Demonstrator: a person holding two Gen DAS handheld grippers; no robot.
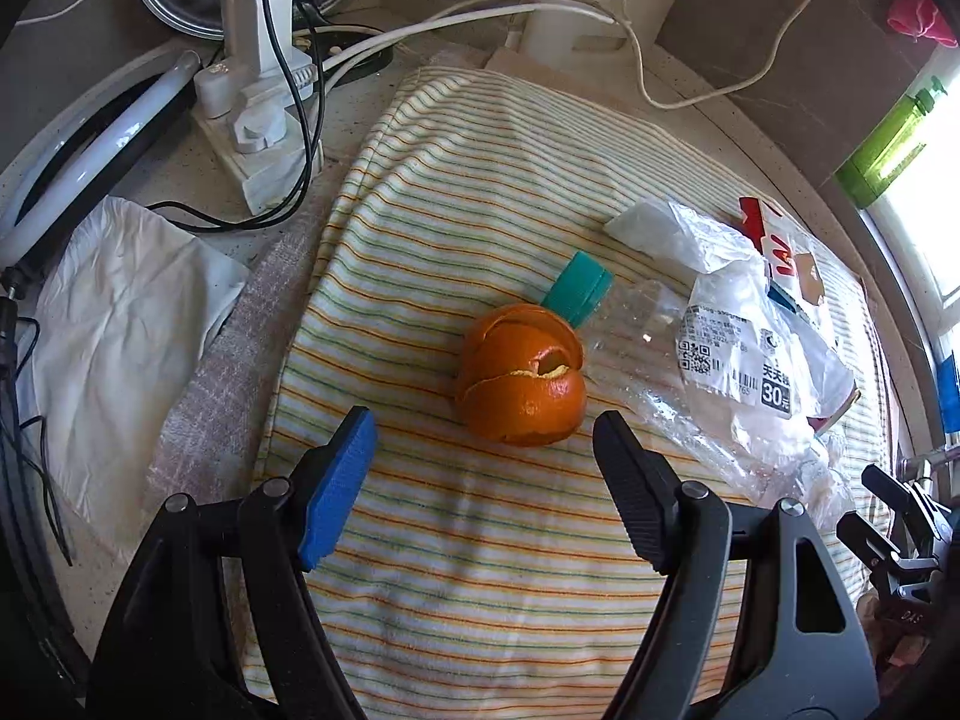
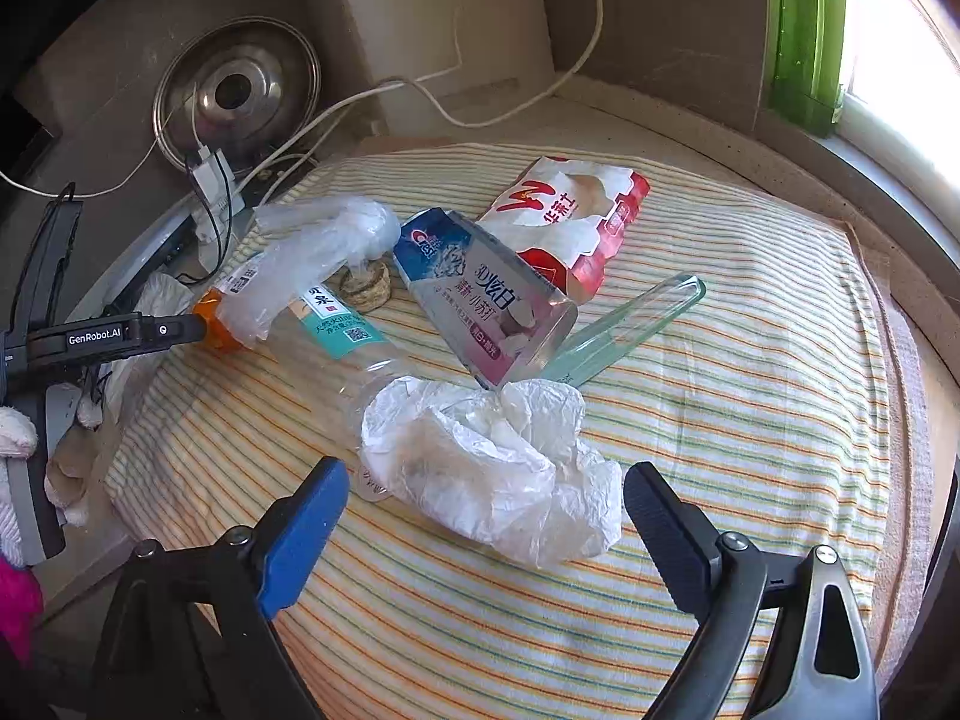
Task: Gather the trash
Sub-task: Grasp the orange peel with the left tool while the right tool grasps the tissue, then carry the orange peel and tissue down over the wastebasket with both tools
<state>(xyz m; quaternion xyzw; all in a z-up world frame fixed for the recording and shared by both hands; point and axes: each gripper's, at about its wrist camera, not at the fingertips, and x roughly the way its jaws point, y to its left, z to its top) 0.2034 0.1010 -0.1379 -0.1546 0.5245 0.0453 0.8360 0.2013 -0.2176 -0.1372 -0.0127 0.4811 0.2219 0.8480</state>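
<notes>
A curled orange peel (image 1: pixel 519 375) lies on the striped cloth (image 1: pixel 480 570), just beyond my left gripper (image 1: pixel 485 423), which stands open with nothing pressed between its pads. Behind the peel lies a clear bottle with a teal cap (image 1: pixel 579 288), and to its right a crumpled plastic bag with a label (image 1: pixel 762 354). In the right wrist view a crumpled white plastic bag (image 2: pixel 492 462) lies at the tips of my open right gripper (image 2: pixel 487 474), untouched by the pads. Beyond it are a toothpaste box (image 2: pixel 480 294), a red-and-white snack bag (image 2: pixel 570 222) and a clear tube (image 2: pixel 624 324).
A power strip with chargers and cables (image 1: pixel 258 120) stands at the cloth's far left, beside a ring lamp (image 1: pixel 90 138) and white paper (image 1: pixel 132 330). A metal lid (image 2: pixel 240 84) leans on the back wall. A green bottle (image 2: pixel 810 36) stands by the window.
</notes>
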